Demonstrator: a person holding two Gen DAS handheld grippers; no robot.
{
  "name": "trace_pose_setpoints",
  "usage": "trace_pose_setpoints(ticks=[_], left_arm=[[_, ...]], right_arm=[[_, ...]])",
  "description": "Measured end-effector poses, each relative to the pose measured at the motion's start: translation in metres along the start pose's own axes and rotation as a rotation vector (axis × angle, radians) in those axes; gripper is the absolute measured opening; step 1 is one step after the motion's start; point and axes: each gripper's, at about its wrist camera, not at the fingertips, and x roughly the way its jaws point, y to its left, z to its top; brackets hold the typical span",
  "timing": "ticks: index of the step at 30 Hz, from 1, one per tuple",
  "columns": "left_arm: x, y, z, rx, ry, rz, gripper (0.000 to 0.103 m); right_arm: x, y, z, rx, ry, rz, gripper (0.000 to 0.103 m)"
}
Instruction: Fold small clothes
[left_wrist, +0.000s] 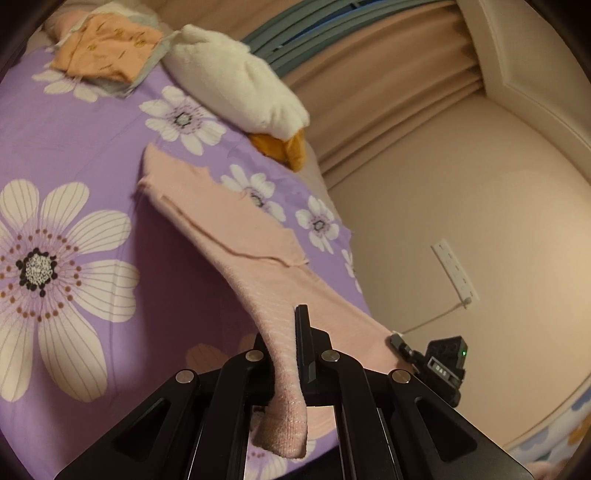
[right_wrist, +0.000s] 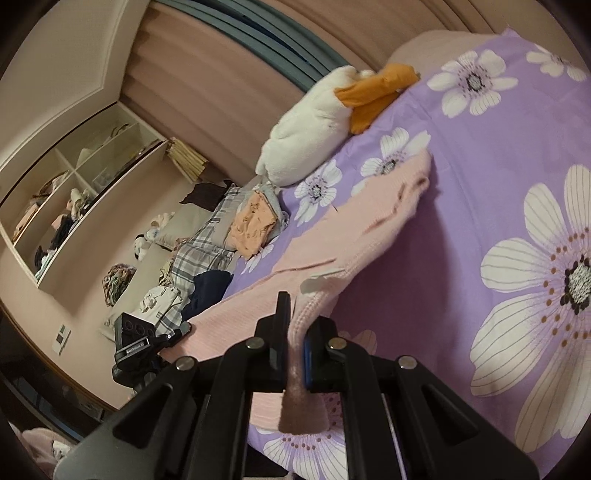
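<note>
A pale pink knit garment hangs stretched in the air above a purple flowered bedsheet. My left gripper is shut on one edge of it, with a cuff of fabric hanging down between the fingers. My right gripper is shut on the opposite edge of the same pink garment. Each gripper shows in the other's view: the right one at the garment's far corner, the left one likewise. The garment's far end drapes toward the sheet.
A stack of folded clothes topped by an orange piece lies at the bed's far side, also in the right wrist view. A white and orange plush toy lies near the curtains. Plaid and dark clothes lie beside the stack. Open shelves line the wall.
</note>
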Motion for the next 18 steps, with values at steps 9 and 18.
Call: trace_pose_setpoints(ticks=[9, 18], left_arm=[[-0.038, -0.039, -0.010, 0.077, -0.009, -0.034, 0.000], [-0.049, -0.041, -0.004, 0.067, -0.038, -0.042, 0.000]], right_arm=[[-0.042, 0.040, -0.001, -0.169, -0.019, 0.031, 0.007], [-0.060, 0.049, 0.002, -0.222, -0.059, 0.049, 0.008]])
